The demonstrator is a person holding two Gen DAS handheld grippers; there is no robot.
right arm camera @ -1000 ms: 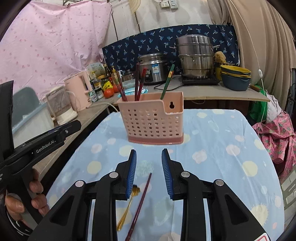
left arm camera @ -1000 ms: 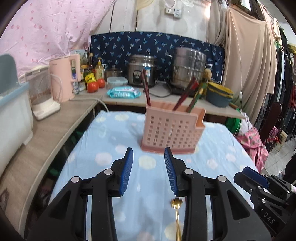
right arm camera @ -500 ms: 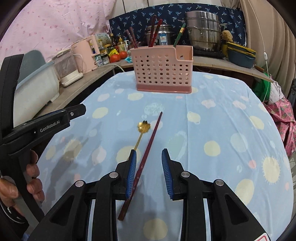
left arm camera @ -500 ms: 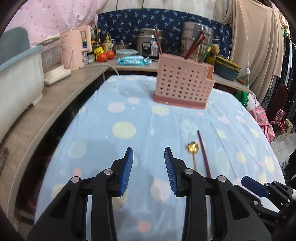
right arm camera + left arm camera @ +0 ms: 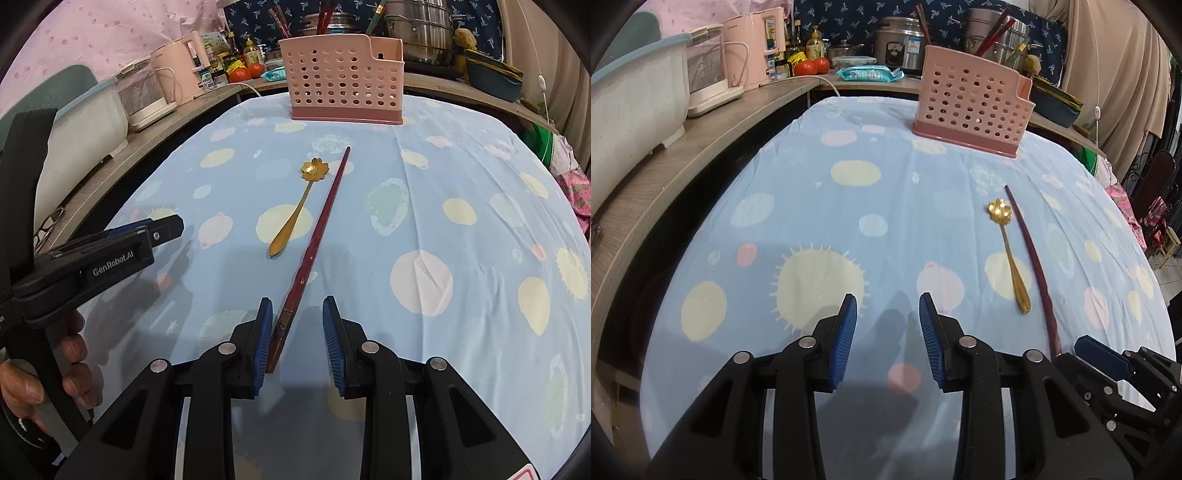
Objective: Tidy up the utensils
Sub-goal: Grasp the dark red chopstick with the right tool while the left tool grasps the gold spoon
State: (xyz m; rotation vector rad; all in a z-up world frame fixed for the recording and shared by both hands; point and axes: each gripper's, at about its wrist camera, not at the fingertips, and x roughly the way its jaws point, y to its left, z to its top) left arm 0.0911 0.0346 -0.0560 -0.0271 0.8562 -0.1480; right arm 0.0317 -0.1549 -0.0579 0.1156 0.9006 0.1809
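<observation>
- Your gold flower-bowled spoon (image 5: 295,206) lies just left of the long dark-red chopstick (image 5: 317,243) on the dotted blue tablecloth (image 5: 461,295).
- The perforated pink plastic utensil basket (image 5: 341,79) stands far behind both.

Looking into a cramped home kitchen doubling as living space. Crowding the wooden counter (image 5: 713,122): a pink electric kettle (image 5: 755,48), a rice cooker (image 5: 899,44), a stacked steel steamer pot (image 5: 421,31), sauce bottles (image 5: 814,38), tomatoes (image 5: 810,66), a pack of wet wipes (image 5: 870,73) and nested bowls (image 5: 493,74). Standing on a tabletop draped in a blue spotted cloth (image 5: 849,206): a pink perforated utensil holder (image 5: 971,107) bristling with chopsticks. Hanging behind as makeshift walls: a pink floral sheet (image 5: 92,40) and a navy patterned fabric (image 5: 849,14). Dangling along the right side: clothes (image 5: 1115,74) on a rail.
</observation>
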